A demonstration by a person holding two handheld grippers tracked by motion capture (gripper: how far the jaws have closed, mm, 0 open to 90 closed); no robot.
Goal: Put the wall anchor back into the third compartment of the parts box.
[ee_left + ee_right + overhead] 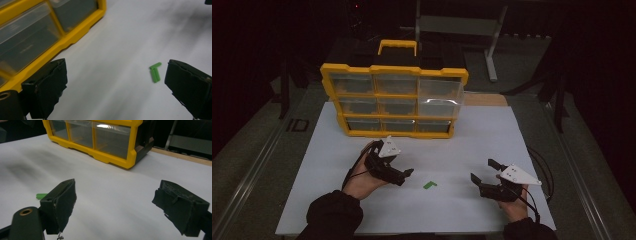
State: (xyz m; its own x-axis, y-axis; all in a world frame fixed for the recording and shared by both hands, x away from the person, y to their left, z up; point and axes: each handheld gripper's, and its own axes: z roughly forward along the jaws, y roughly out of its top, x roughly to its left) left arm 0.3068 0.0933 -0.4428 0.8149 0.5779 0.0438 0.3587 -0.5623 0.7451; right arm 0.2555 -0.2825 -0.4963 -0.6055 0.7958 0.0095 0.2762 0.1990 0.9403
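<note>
A small green L-shaped piece (pixel 429 184) lies flat on the white mat (pixel 337 200), between my two grippers. My left gripper (pixel 404 177) is open just left of it, jaws pointing right. In the left gripper view the green piece (pixel 155 72) lies ahead, close to the inside of the right-hand jaw, with the left gripper (pixel 115 82) spread wide. My right gripper (pixel 482 170) is open to the right of the piece, jaws pointing left. In the right gripper view the right gripper (pixel 120 200) holds nothing, and the green piece (pixel 41 195) peeks out beside one jaw.
A yellow organizer case (pixel 394 100) with a clear compartmented lid stands at the mat's far side, its handle at the back; it also shows as the organizer case (pixel 37 37) and the organizer case (pixel 100 137). Cables (pixel 542 172) trail off right. A metal stand (pixel 492 45) sits behind the table.
</note>
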